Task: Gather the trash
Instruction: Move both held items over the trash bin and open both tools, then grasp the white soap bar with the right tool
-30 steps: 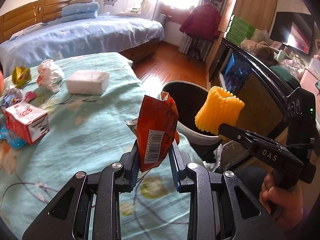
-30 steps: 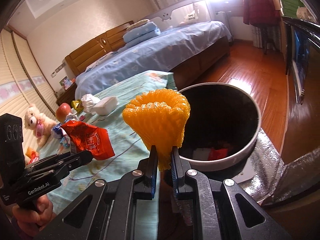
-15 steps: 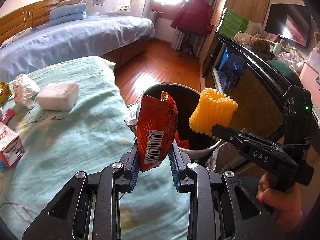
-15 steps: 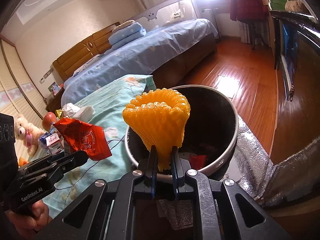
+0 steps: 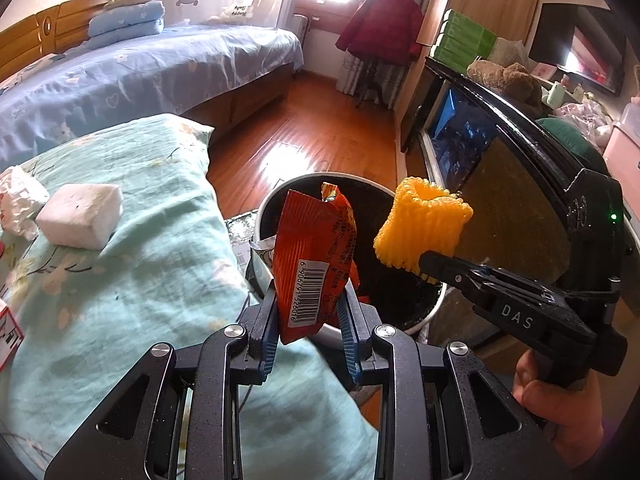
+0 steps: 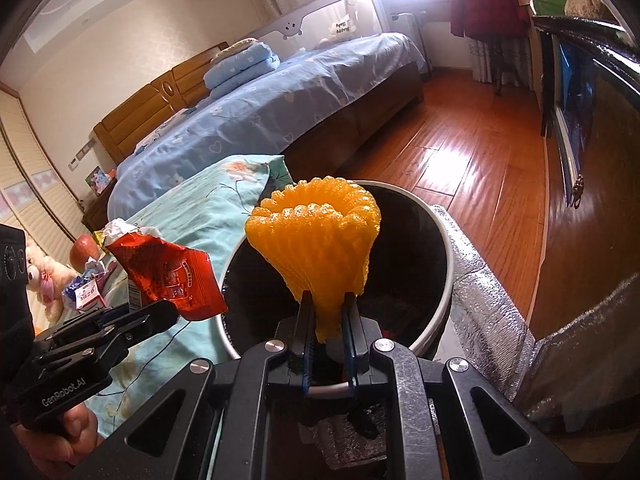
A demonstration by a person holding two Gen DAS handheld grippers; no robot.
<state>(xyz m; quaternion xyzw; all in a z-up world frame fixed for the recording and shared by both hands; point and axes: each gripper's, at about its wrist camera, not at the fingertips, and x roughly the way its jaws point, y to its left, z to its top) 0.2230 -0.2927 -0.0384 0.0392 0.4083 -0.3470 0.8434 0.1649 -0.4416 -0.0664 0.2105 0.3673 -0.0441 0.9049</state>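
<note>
Meanwhile both hand-held grippers clamp trash – red wrapper (image 5: pixel 316 264), yellow foam net (image 6: pixel 320 240) – over the bin (image 6: pixel 440 300)

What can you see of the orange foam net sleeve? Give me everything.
The orange foam net sleeve is a soft, ribbed mesh tube, bright orange-yellow and empty. Its lower end is squeezed flat between the right tongs, which are shut on it, and its open top flares wide. It stands roughly upright in the air in front of the mouth of the black bin, touching nothing but the tongs. In the left wrist view it sits just right of the red snack wrapper.
</note>
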